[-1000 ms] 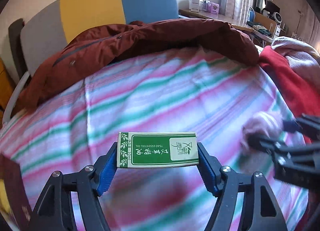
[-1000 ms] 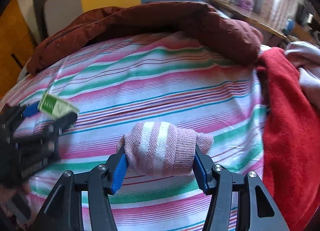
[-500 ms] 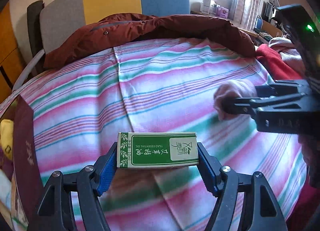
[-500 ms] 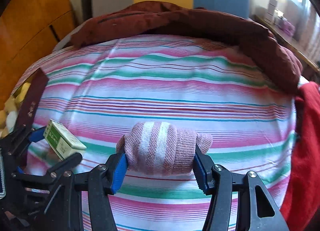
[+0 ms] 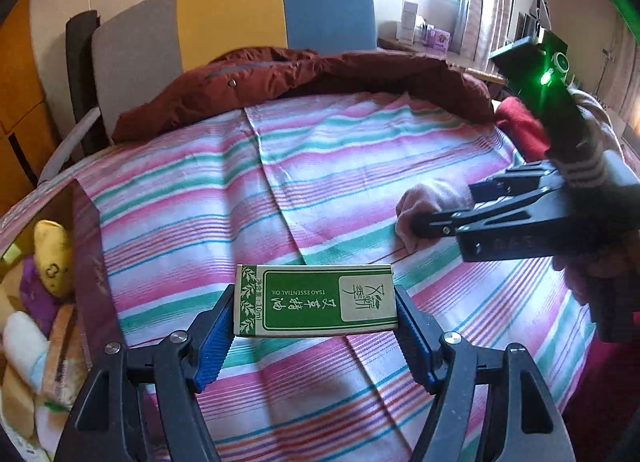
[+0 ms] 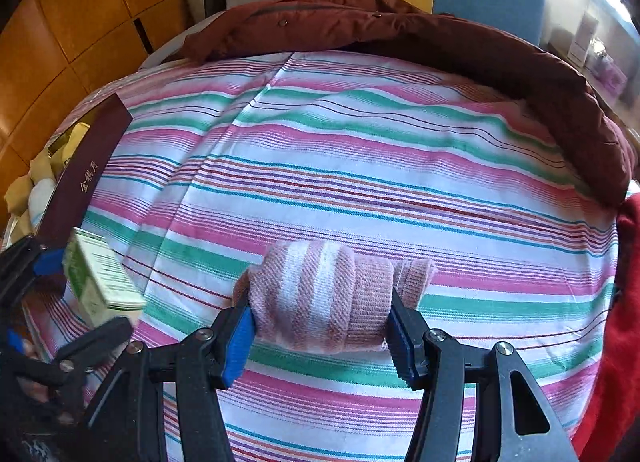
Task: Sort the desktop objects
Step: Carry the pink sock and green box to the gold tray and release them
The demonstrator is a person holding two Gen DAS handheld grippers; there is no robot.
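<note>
Left wrist view: green box (image 5: 316, 300) lies crosswise between left gripper (image 5: 316, 336) jaws.

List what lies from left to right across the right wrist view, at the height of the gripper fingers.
Left gripper holding the green essential-oil box → pink striped sock roll clamped in the right gripper → red cloth at the right edge, all above the striped bedsheet.
</note>
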